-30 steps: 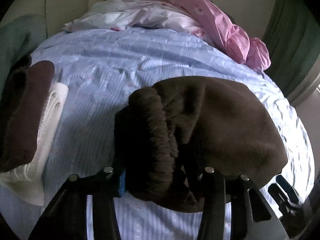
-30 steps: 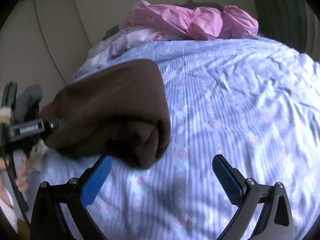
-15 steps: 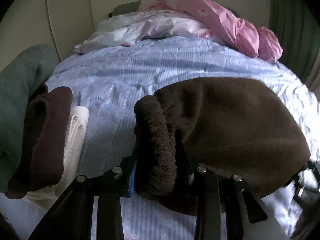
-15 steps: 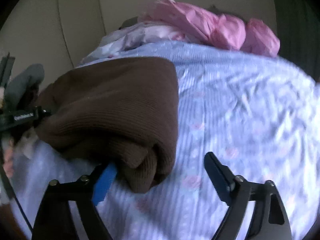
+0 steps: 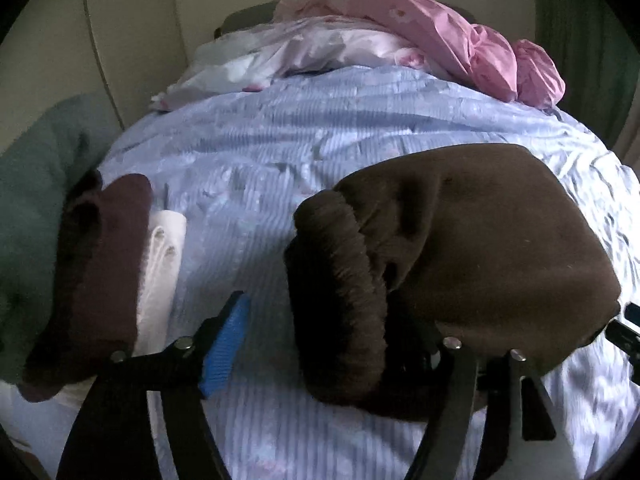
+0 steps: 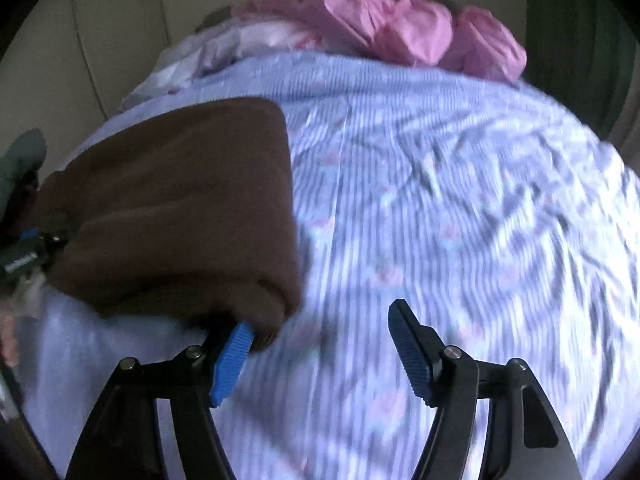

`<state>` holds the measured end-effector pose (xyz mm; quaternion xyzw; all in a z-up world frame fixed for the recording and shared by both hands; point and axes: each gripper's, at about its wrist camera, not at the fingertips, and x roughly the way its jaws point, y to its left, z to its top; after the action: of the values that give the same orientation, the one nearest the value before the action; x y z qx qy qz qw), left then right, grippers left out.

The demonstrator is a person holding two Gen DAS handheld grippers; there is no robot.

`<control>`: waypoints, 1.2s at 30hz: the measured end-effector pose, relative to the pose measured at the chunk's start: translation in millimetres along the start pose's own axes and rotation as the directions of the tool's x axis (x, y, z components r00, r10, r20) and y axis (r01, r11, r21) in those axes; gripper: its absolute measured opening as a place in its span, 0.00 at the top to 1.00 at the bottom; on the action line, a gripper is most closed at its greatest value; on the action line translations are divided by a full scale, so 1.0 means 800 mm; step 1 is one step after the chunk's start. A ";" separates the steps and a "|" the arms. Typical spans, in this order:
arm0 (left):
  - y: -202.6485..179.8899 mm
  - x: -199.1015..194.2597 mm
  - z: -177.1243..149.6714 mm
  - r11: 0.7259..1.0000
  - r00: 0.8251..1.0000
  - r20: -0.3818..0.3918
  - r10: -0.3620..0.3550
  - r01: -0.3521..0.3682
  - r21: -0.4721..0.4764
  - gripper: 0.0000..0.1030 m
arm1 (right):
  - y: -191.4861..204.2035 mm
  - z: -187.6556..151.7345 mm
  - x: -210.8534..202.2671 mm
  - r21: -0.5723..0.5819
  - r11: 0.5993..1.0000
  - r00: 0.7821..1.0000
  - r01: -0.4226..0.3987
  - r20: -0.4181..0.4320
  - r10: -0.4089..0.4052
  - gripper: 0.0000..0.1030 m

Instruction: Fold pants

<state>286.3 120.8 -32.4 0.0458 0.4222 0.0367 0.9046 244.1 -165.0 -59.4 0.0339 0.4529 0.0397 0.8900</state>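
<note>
Bed with blue striped floral cover (image 5: 280, 168), cream wall behind, pink bedding (image 5: 460, 36) heaped at the far end. Left hand-held gripper (image 5: 332, 344): jaws have just been opening, now apart; the waistband roll of the brown pants (image 5: 480, 240) sits between them, and the blue pad (image 5: 226, 344) stands clear of it, so the clamp it had half a second ago is released. Right hand-held gripper (image 6: 320, 356): jaws have just been closing from full width, but still apart and empty, left pad touching or just beside the bundle's near corner. Pants lie folded on the cover. Likely fold done; next goes to the stack of folded clothes (image 5: 108, 272) at left.
</note>
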 end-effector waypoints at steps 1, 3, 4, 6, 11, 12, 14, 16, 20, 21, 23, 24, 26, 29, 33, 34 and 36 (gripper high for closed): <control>0.000 -0.007 0.000 1.000 1.000 0.009 0.012 -0.012 -0.001 0.24 | 0.001 0.000 -0.005 0.010 1.000 1.000 0.007 -0.017 -0.006 0.34; 0.003 -0.026 0.002 1.000 0.999 0.054 0.006 -0.006 -0.008 0.20 | 0.005 -0.002 -0.036 0.038 0.999 1.000 -0.017 0.015 0.016 0.33; 0.005 -0.037 0.005 1.000 0.997 0.073 0.004 -0.003 -0.017 0.17 | 0.009 -0.003 -0.048 0.037 0.999 0.998 -0.035 0.046 0.033 0.31; 0.012 -0.058 0.015 0.999 0.995 0.099 -0.006 0.011 -0.047 0.14 | 0.015 0.009 -0.075 0.027 0.997 0.987 -0.075 0.144 0.070 0.25; 0.032 -0.078 0.052 0.993 0.995 0.101 -0.006 0.018 -0.119 0.09 | 0.009 0.055 -0.094 0.065 0.992 0.958 -0.109 0.274 0.088 0.06; 0.036 -0.074 0.058 0.992 0.997 0.078 0.008 0.002 -0.127 0.08 | 0.009 0.065 -0.088 0.060 0.990 0.958 -0.127 0.265 0.107 0.06; 0.039 -0.066 0.063 0.992 0.999 0.051 0.011 -0.004 -0.130 0.08 | 0.011 0.082 -0.074 0.054 0.986 0.959 -0.161 0.245 0.143 0.06; 0.038 -0.063 0.059 0.988 0.997 0.051 -0.055 0.062 -0.143 0.08 | 0.015 0.087 -0.066 0.049 0.982 0.960 -0.185 0.223 0.169 0.06; 0.040 -0.044 0.050 0.938 0.967 0.071 -0.243 0.253 -0.238 0.08 | 0.019 0.092 -0.040 0.035 0.976 0.956 -0.214 0.213 0.202 0.06; 0.041 -0.035 0.049 0.927 0.962 0.063 -0.265 0.272 -0.259 0.08 | 0.016 0.090 -0.034 0.037 0.972 0.952 -0.232 0.216 0.218 0.06; 0.041 -0.012 0.044 0.909 0.954 0.027 -0.298 0.292 -0.297 0.08 | 0.011 0.091 -0.019 0.060 0.958 0.941 -0.280 0.216 0.261 0.06; 0.039 -0.006 0.041 0.908 0.952 0.017 -0.306 0.297 -0.297 0.08 | 0.008 0.092 -0.009 0.076 0.950 0.937 -0.302 0.207 0.282 0.06; 0.032 0.008 0.033 0.916 0.951 -0.012 -0.307 0.292 -0.276 0.08 | 0.003 0.093 0.009 0.109 0.942 0.938 -0.318 0.179 0.296 0.06; 0.025 0.029 0.022 0.948 0.969 -0.054 -0.243 0.225 -0.225 0.07 | -0.002 0.089 0.035 0.150 0.926 0.934 -0.347 0.150 0.326 0.06; 0.035 0.063 0.009 0.924 0.952 -0.092 -0.290 0.254 -0.286 0.04 | -0.004 0.080 0.073 0.189 0.924 0.943 -0.332 0.069 0.325 0.06; 0.037 0.068 0.007 0.918 0.950 -0.091 -0.297 0.258 -0.301 0.02 | -0.004 0.076 0.081 0.195 0.921 0.941 -0.339 0.058 0.334 0.06; 0.038 0.076 0.003 0.913 0.948 -0.081 -0.307 0.269 -0.307 0.00 | -0.003 0.070 0.095 0.202 0.916 0.938 -0.347 0.056 0.342 0.06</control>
<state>326.4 157.4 -73.7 -0.1534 0.4712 -0.0322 0.8680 333.7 -160.9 -87.5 0.2066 0.4329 0.1477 0.8650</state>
